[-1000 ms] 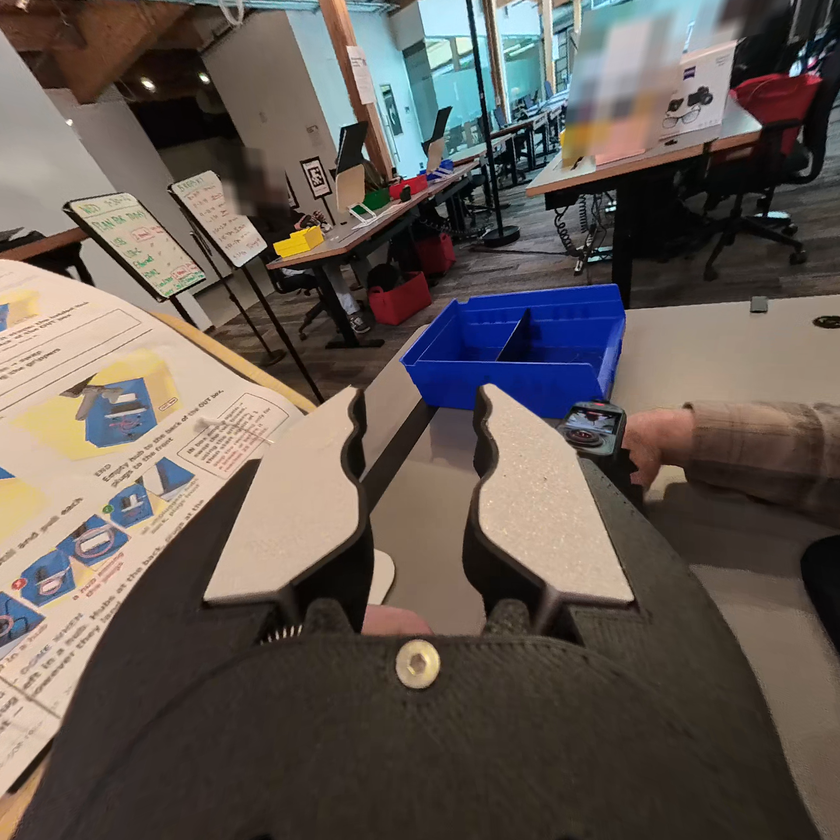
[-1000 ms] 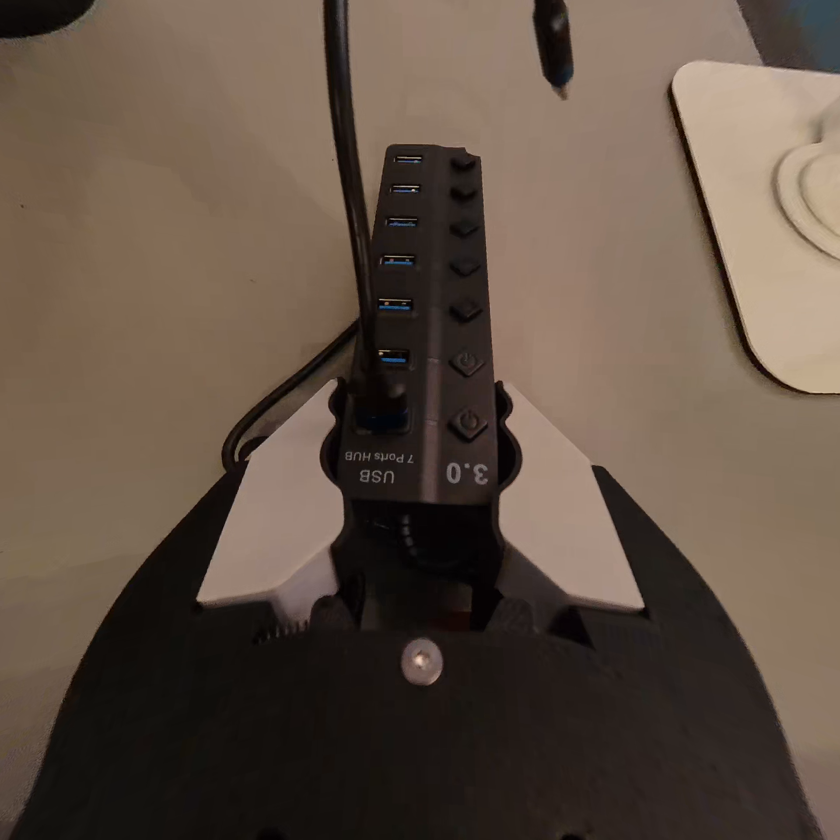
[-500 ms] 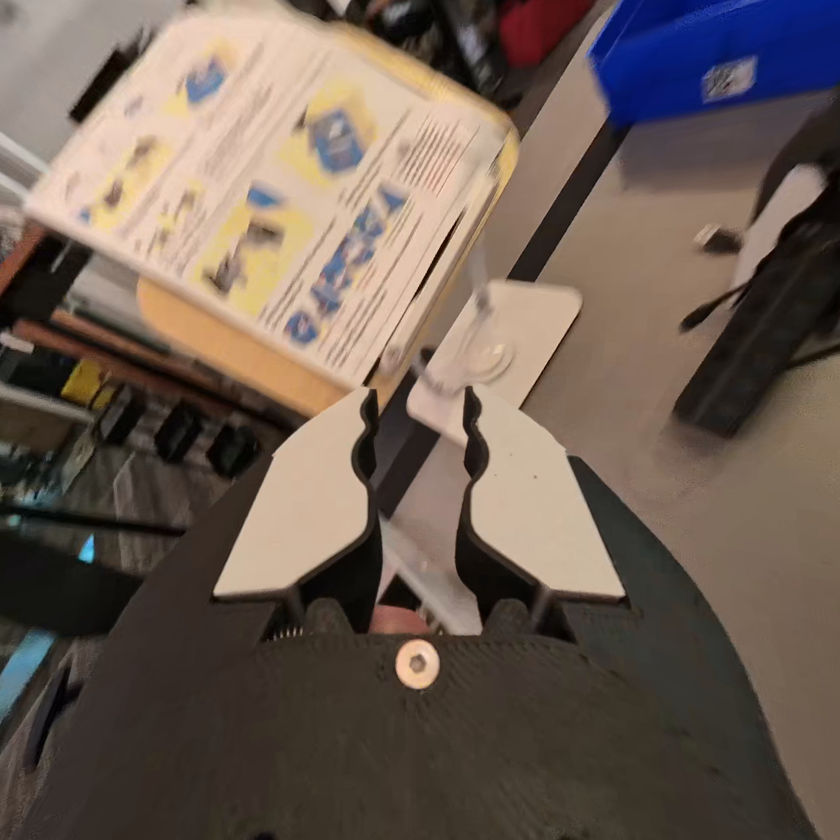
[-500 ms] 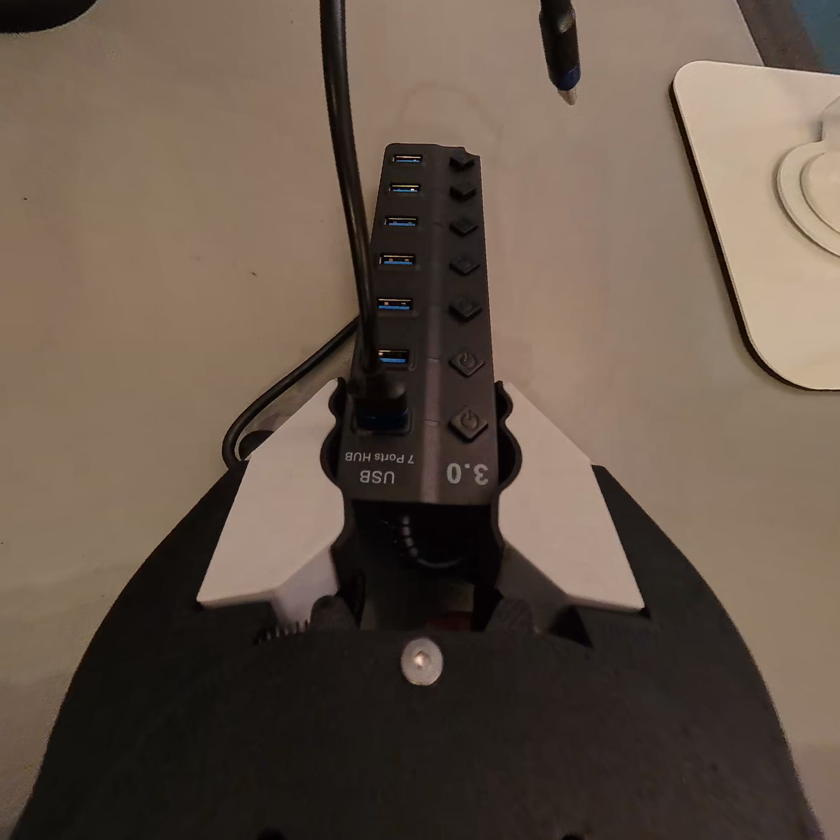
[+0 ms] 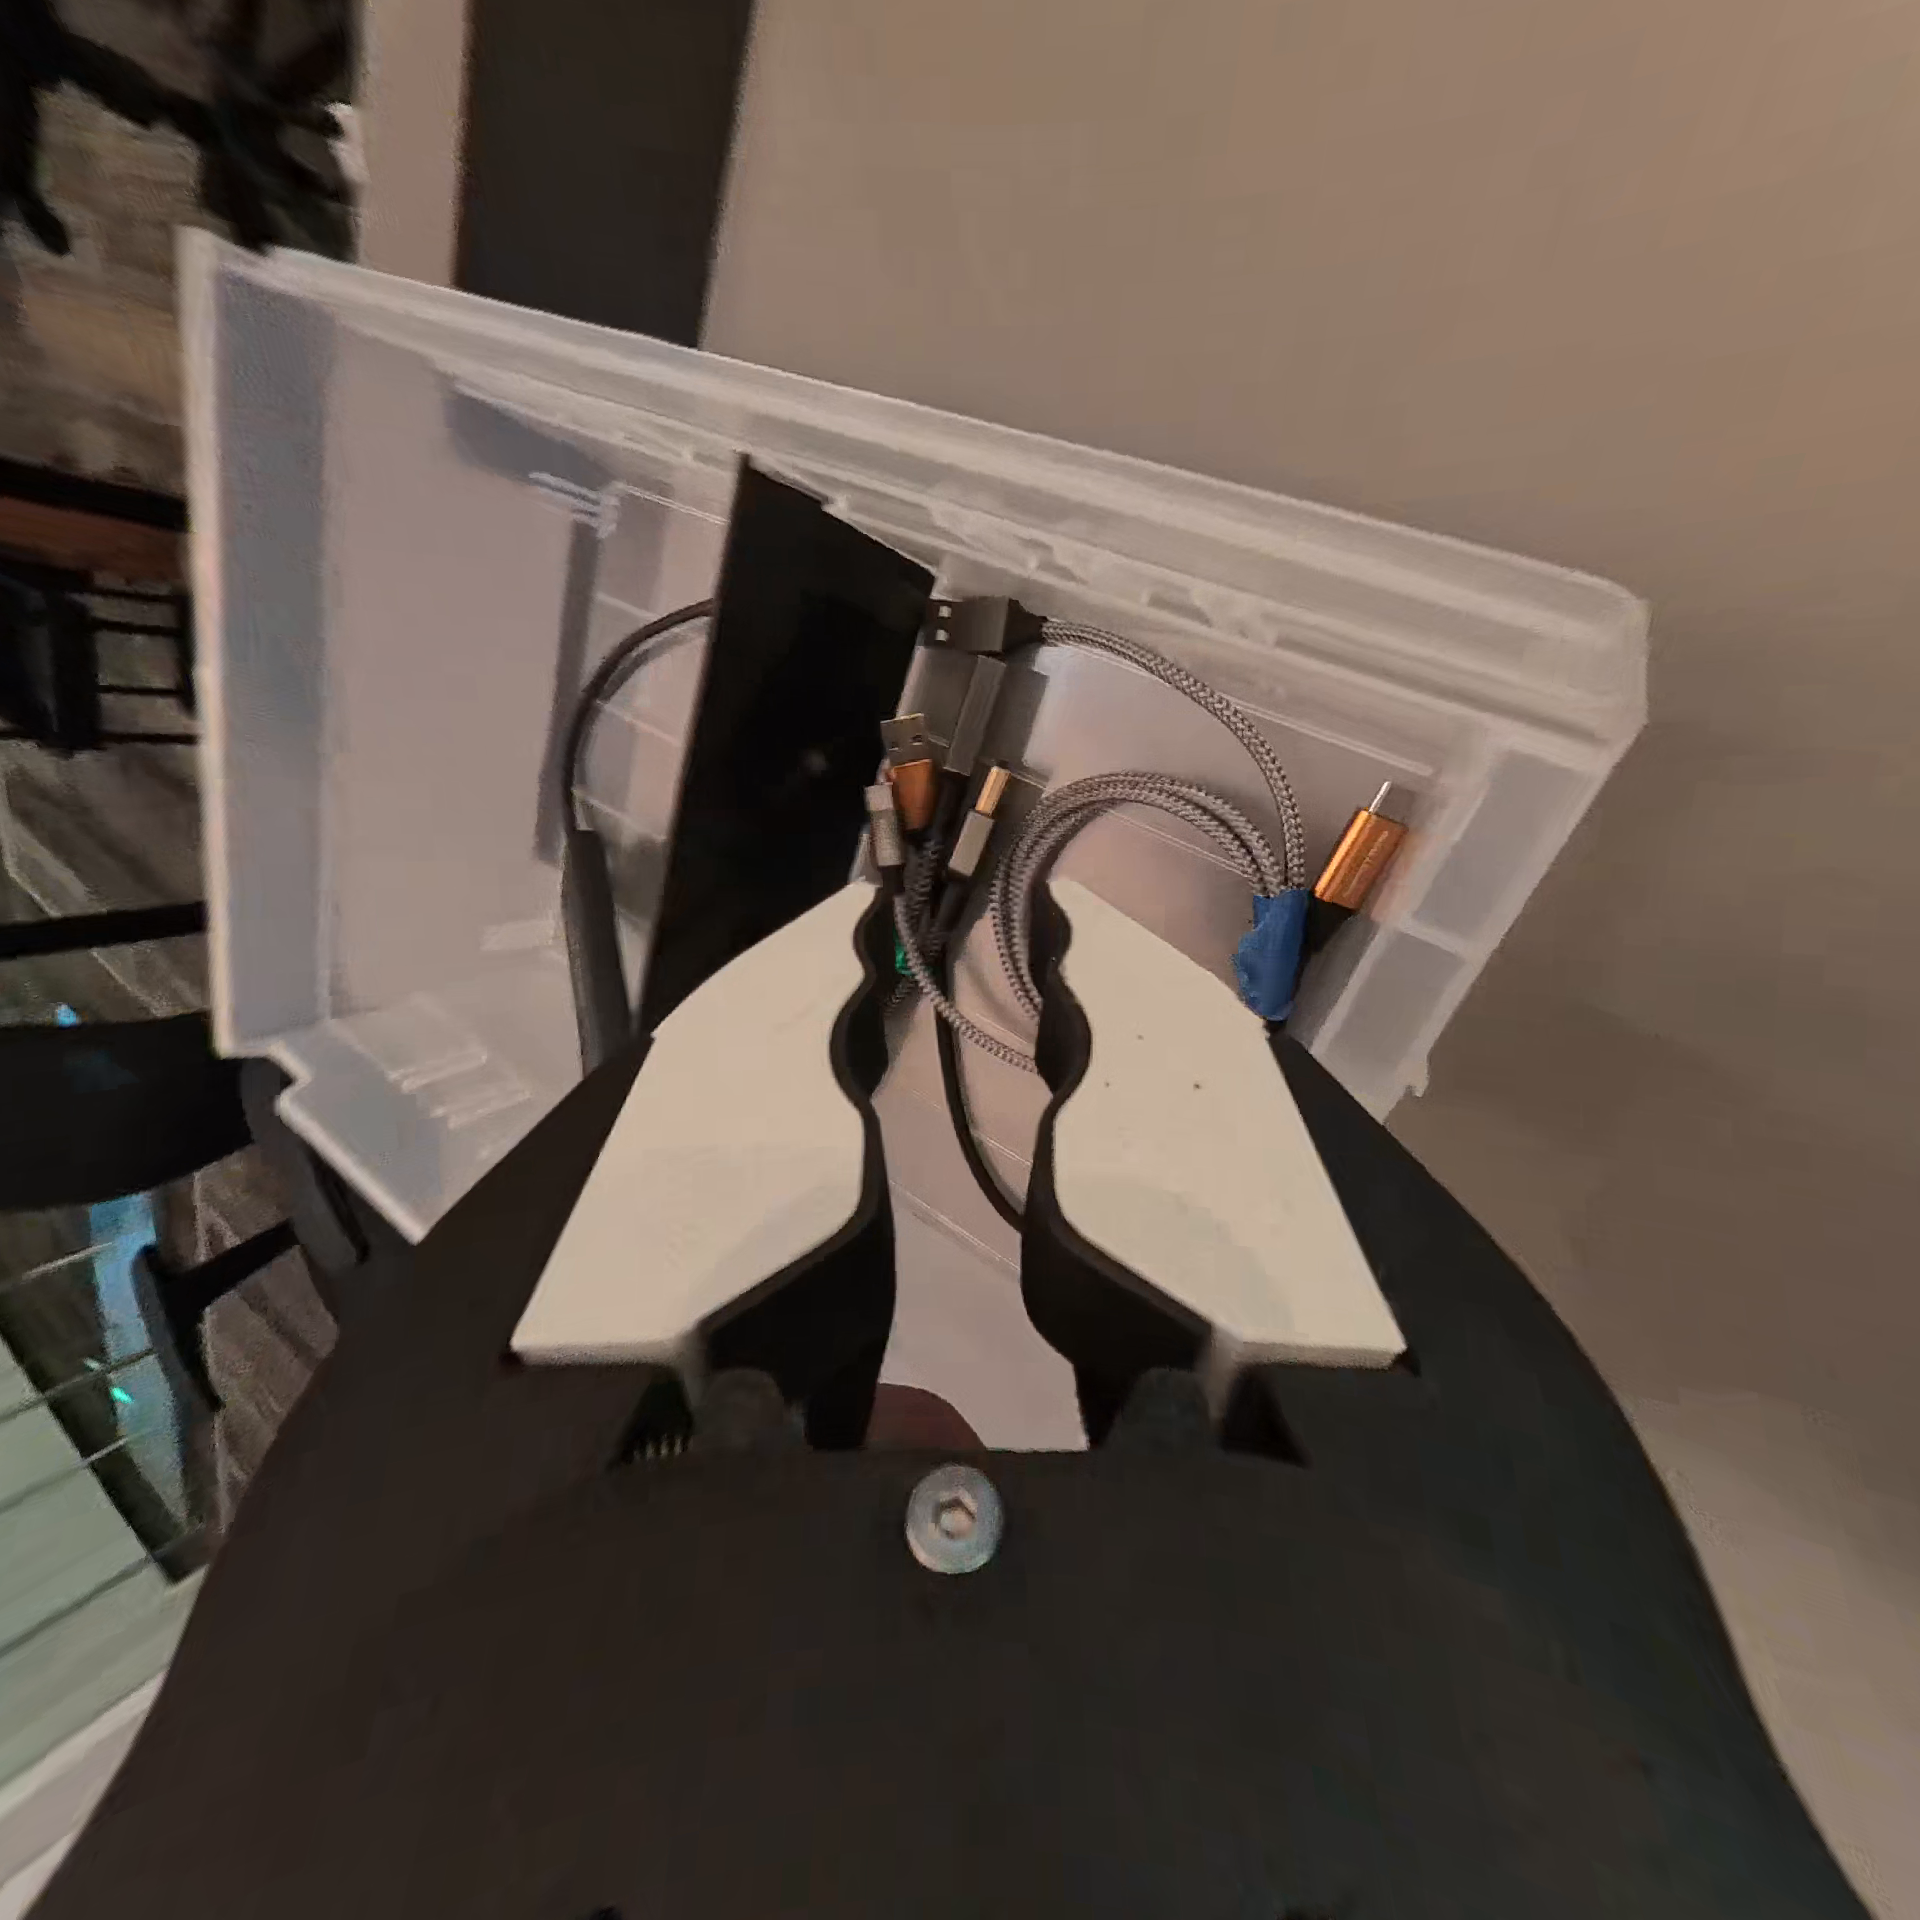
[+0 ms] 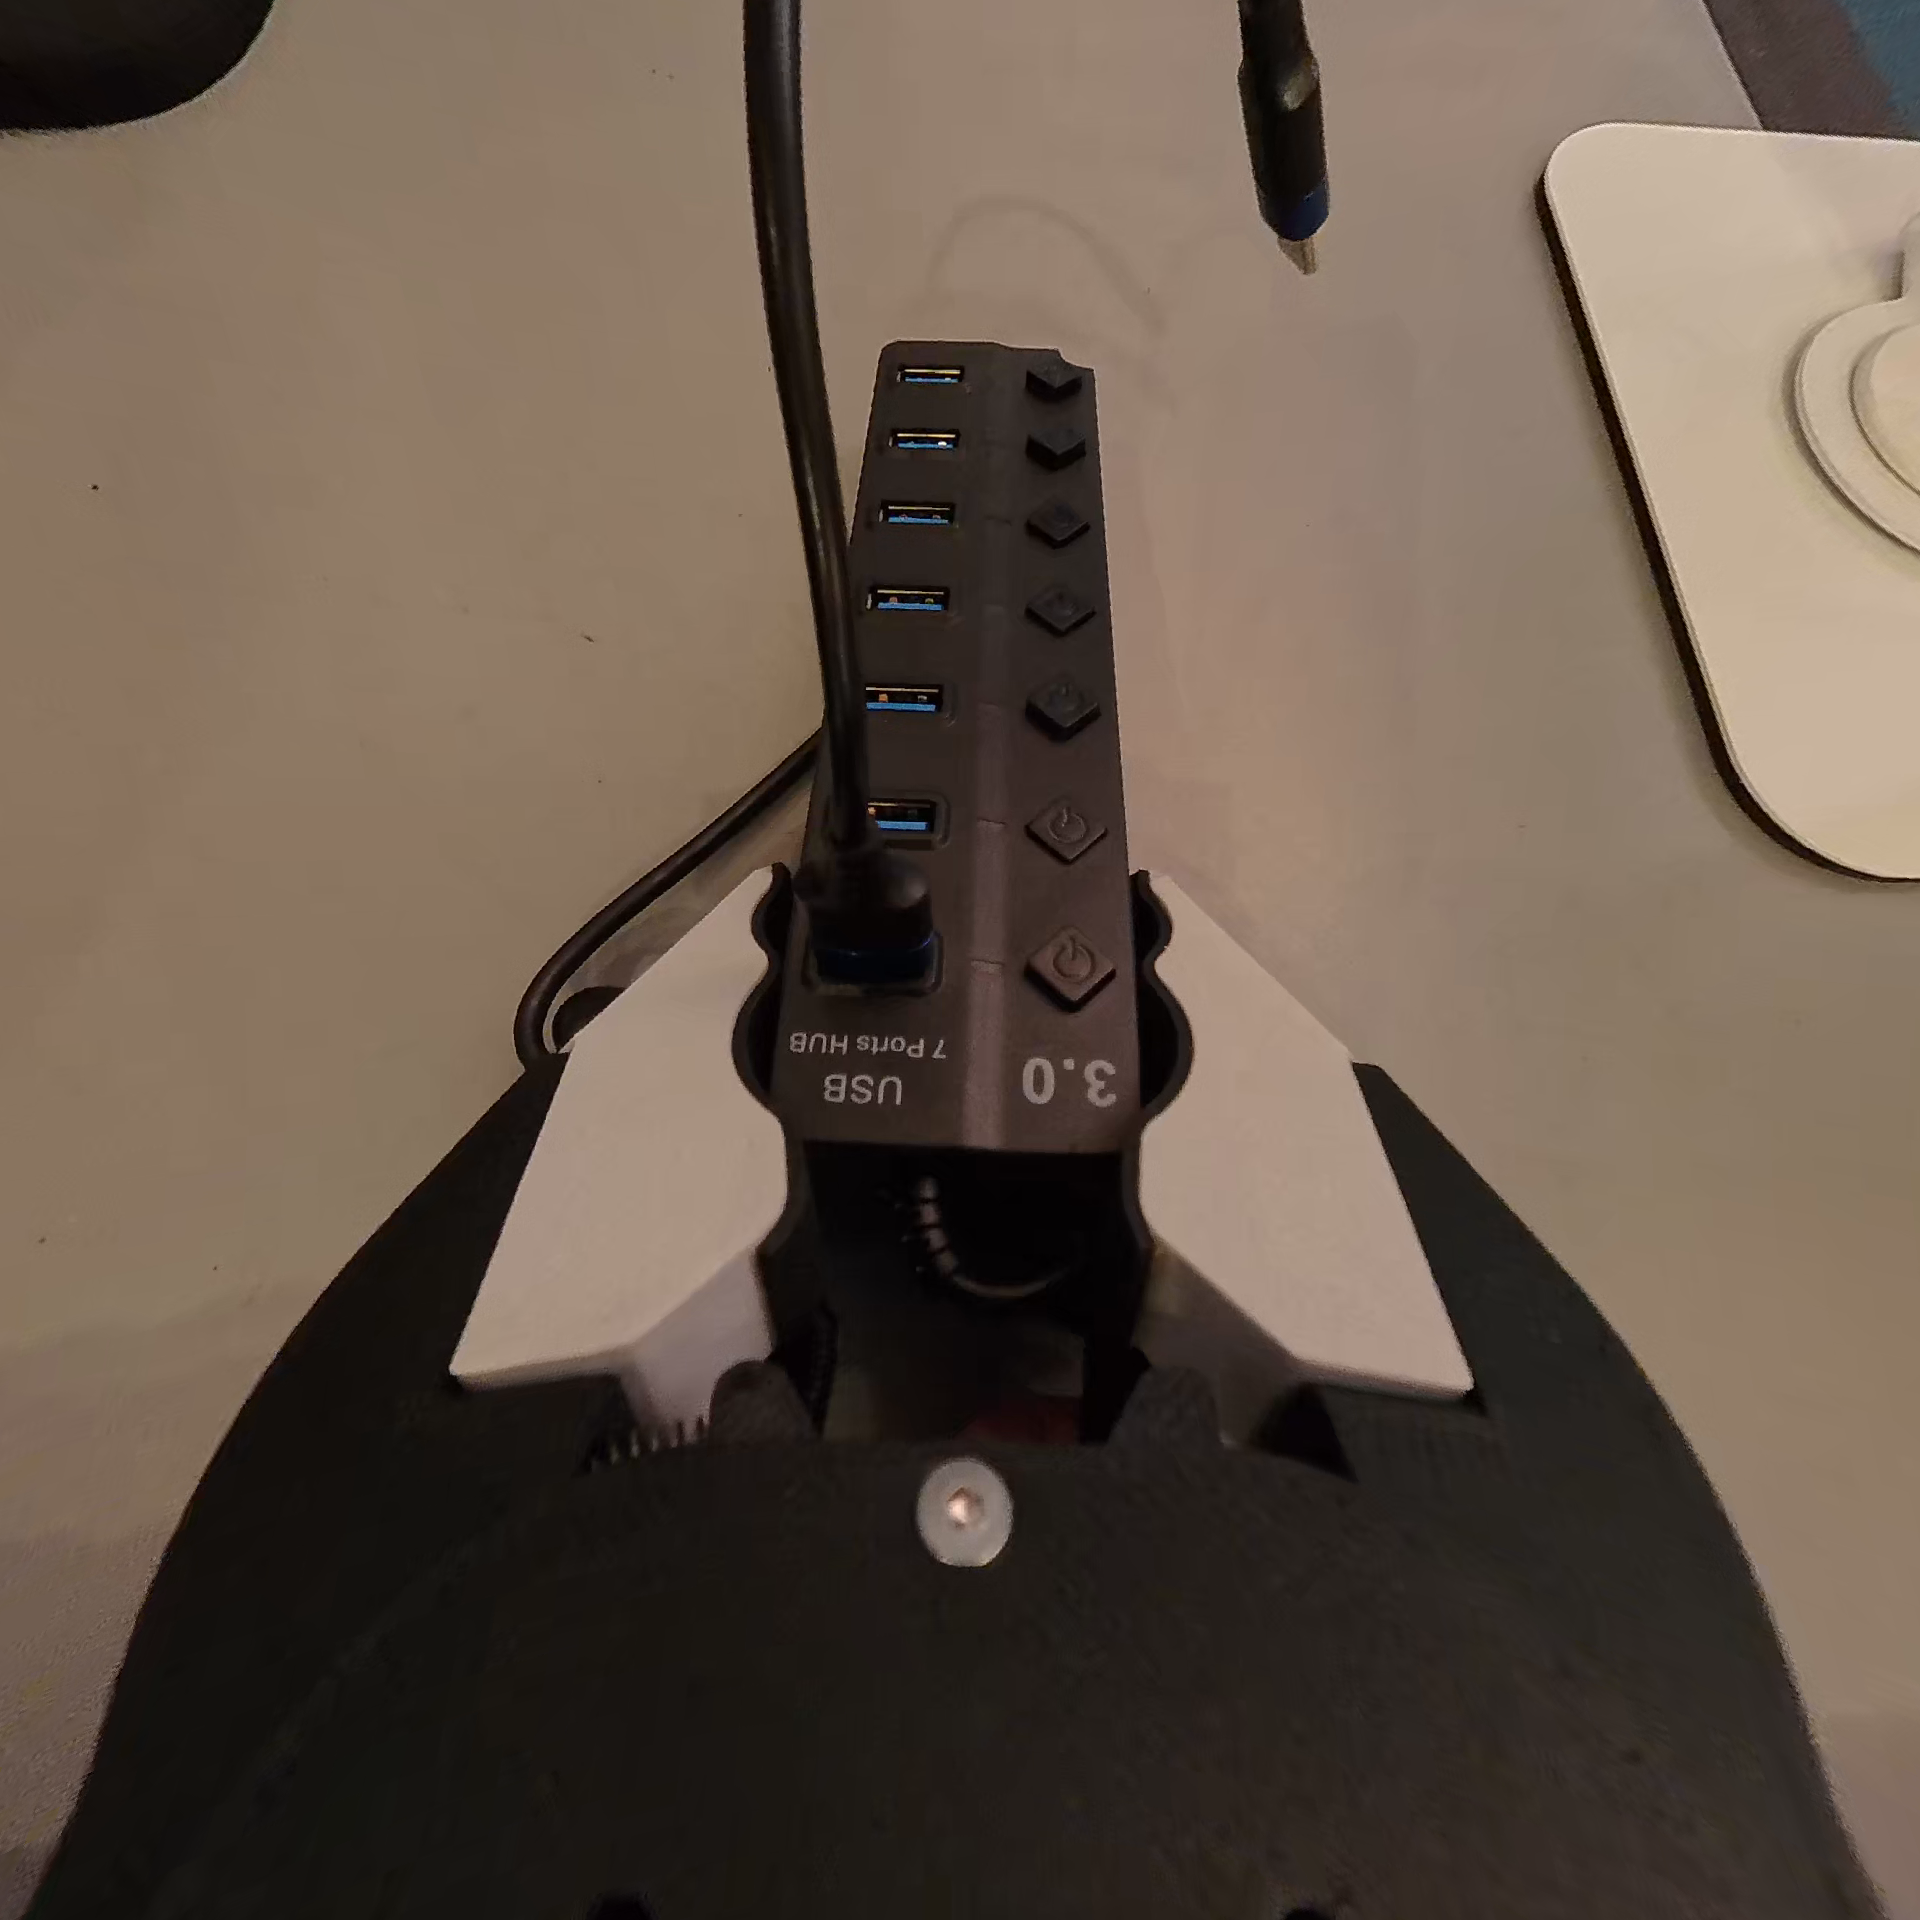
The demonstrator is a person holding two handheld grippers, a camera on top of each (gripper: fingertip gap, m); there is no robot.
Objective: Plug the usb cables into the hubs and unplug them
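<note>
Several braided cables (image 5: 1049, 862) lie tangled in a clear plastic box (image 5: 727, 436) on the table (image 5: 1351, 260) in my left wrist view, beside a black hub (image 5: 779, 717) standing in it; my left gripper (image 5: 961, 914) hangs spread apart over them, grasping nothing. In my right wrist view, my right gripper (image 6: 961, 904) is clamped on a black hub (image 6: 987, 644) resting on the table, a black cable (image 6: 800, 416) plugged into its nearest port, six ports empty.
</note>
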